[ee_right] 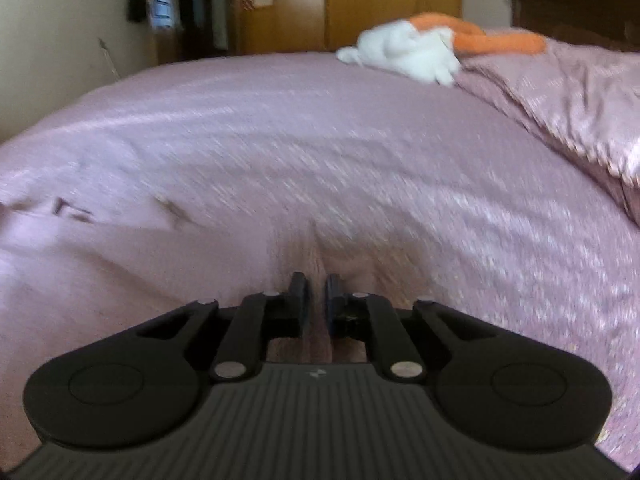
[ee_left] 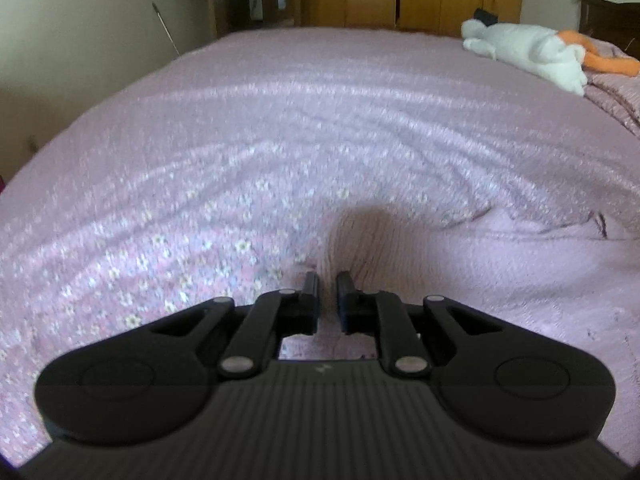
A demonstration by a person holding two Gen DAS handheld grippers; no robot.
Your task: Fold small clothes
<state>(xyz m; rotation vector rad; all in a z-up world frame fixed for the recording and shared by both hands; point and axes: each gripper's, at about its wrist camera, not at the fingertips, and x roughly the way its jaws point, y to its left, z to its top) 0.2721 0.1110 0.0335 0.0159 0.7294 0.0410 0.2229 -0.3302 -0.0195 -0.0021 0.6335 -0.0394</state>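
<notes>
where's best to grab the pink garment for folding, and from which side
By its near edge, one end per hand-held gripper, coming in low from the near side. The pink garment lies limp and flat on the bed, so only a thin edge fits between fingers. The left hand-held gripper and right hand-held gripper seem to pinch its ribbed fabric there.
</notes>
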